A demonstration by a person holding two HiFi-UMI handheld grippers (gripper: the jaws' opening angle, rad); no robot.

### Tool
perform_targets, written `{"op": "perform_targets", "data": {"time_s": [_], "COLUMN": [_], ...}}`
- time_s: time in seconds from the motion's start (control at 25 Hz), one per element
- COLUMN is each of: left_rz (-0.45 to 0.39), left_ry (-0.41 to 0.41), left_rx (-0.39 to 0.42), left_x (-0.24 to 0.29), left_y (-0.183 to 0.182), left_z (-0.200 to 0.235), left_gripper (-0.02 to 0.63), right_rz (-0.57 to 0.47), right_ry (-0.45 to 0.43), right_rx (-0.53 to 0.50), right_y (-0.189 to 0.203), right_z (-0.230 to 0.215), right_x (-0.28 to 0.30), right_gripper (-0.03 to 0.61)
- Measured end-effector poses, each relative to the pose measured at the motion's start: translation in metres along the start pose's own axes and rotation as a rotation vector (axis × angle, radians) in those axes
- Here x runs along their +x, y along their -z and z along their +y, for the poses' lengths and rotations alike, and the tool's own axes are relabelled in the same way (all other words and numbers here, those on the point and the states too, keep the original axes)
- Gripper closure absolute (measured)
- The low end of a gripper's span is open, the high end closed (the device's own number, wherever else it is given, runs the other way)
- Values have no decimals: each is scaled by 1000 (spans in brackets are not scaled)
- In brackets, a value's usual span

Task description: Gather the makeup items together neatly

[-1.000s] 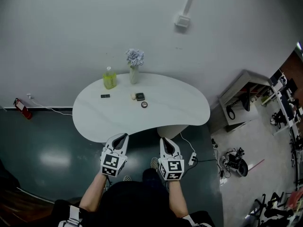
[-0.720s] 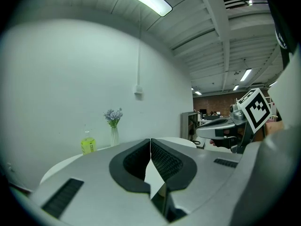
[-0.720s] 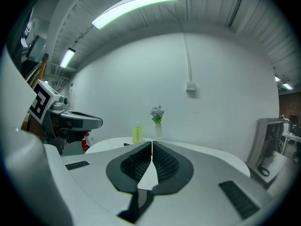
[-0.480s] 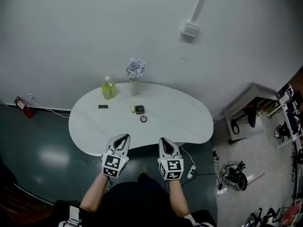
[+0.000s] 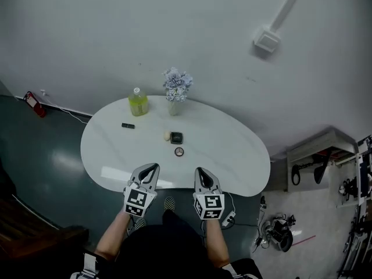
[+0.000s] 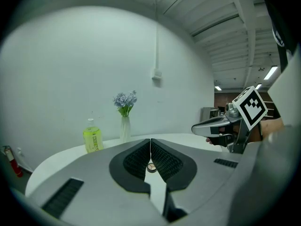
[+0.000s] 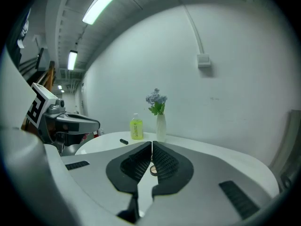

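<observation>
Left gripper (image 5: 152,167), right gripper (image 5: 199,171) parallel, jaws together

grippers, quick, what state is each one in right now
Left grey two-jaw gripper: shut, holding nothing.
Right grey two-jaw gripper: shut, holding nothing.

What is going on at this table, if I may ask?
A person holds a left claw and a right claw at the near edge of the white table, both shut and empty. Nothing is being handled yet. The makeup items lie mid-table: a small black stick off to the left, and a beige piece, a square compact and a round compact close together. A green bottle and a vase of flowers stand at the back.
</observation>
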State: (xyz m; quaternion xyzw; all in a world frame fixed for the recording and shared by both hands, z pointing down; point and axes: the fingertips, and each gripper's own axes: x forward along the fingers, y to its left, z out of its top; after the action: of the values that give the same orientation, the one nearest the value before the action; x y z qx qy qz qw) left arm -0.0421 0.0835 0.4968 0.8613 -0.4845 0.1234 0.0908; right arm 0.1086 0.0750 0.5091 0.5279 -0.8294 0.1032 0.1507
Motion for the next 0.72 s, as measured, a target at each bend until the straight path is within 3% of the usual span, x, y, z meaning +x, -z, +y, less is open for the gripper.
{"op": "perform_targets", "data": {"time_s": [0.36, 0.72], "left_rz": [131, 236], "left_ry": [-95, -102], "left_rx": [-78, -140], "left_x": [53, 83], "left_y": [49, 105], "left_z": [28, 24], "left_gripper": [594, 594], "right_rz": [158, 249], "right_ry": [-124, -179], "right_rx": [-8, 59], "right_y": [55, 107], "right_z": [-19, -32], "right_x": [79, 115], "right_gripper": [546, 546]}}
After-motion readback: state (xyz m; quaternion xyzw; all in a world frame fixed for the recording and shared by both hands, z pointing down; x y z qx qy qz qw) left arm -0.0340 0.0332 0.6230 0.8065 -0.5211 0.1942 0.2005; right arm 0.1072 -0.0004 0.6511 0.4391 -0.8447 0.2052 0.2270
